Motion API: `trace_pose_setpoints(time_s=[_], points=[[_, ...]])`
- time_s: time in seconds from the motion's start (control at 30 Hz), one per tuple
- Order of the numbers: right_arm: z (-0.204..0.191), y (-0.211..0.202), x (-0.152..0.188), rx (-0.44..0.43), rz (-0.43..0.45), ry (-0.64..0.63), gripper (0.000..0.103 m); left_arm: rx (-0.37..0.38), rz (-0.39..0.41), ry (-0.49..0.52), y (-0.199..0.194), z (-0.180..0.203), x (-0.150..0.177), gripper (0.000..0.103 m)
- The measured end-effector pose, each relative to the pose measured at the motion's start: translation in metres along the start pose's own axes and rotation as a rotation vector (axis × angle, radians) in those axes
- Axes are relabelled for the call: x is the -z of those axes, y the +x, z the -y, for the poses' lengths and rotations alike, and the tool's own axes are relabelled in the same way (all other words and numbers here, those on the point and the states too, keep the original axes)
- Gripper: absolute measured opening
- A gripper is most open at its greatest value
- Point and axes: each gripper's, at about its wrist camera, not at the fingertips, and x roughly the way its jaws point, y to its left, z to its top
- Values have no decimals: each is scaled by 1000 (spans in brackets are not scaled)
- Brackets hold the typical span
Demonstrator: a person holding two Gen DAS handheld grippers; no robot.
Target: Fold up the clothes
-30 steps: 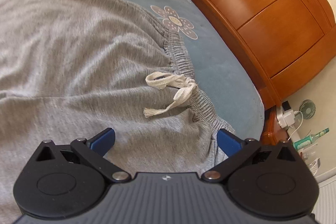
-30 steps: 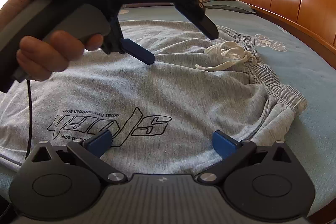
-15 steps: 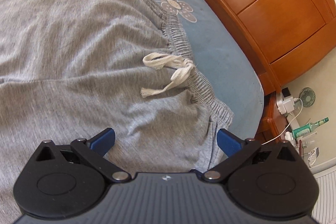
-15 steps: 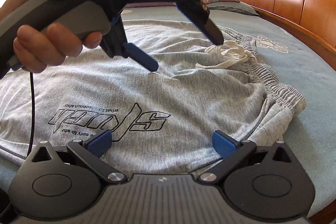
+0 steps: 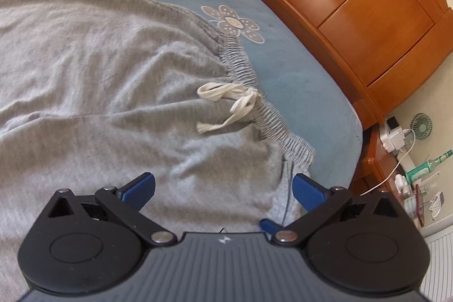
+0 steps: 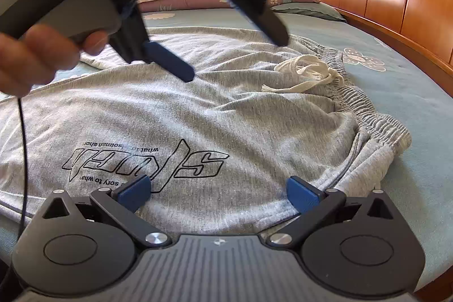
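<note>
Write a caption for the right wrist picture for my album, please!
Two open grippers, left and right, hover over crumpled grey cotton drawstring shorts on a blue flowered bedsheet.

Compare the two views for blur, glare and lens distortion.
Left wrist view: fisheye bends the wooden headboard into an arc; grey shorts slightly soft. Right wrist view: left hand-held gripper and hand motion-blurred up close; sunlight glares off the headboard panels.

Both grippers, left point(image 5: 223, 187) and right point(image 6: 219, 190), share black linkage arms, blue pads, silver pivot screws and ribbed grey housings. A black cable point(image 6: 24, 149) hangs from the left's grey handle point(image 6: 70, 10).
</note>
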Motion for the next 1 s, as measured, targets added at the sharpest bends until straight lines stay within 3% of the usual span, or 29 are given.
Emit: trace_pose_setpoints(time_s=[0.2, 0.37, 0.47, 0.6, 0.67, 0.77, 1.0], points=[[-1, 1, 1, 4, 0, 6, 103, -7, 0, -222, -3, -36, 18, 102], [0, 2, 0, 12, 6, 31, 103, -48, 145, -171, -51, -12, 31, 102], [1, 1, -3, 7, -2, 46, 103, -133, 210, -149, -70, -5, 63, 102], [7, 0, -4, -14, 6, 107, 103, -299, 192, -157, -66, -10, 103, 102], [11, -2, -3, -24, 12, 141, 103, -304, 177, -190, -65, -17, 122, 102], [13, -3, -3, -31, 19, 175, 103, -295, 225, -198, -71, -19, 145, 102], [23, -9, -4, -80, 30, 319, 103, -264, 316, -270, -78, -26, 161, 102]])
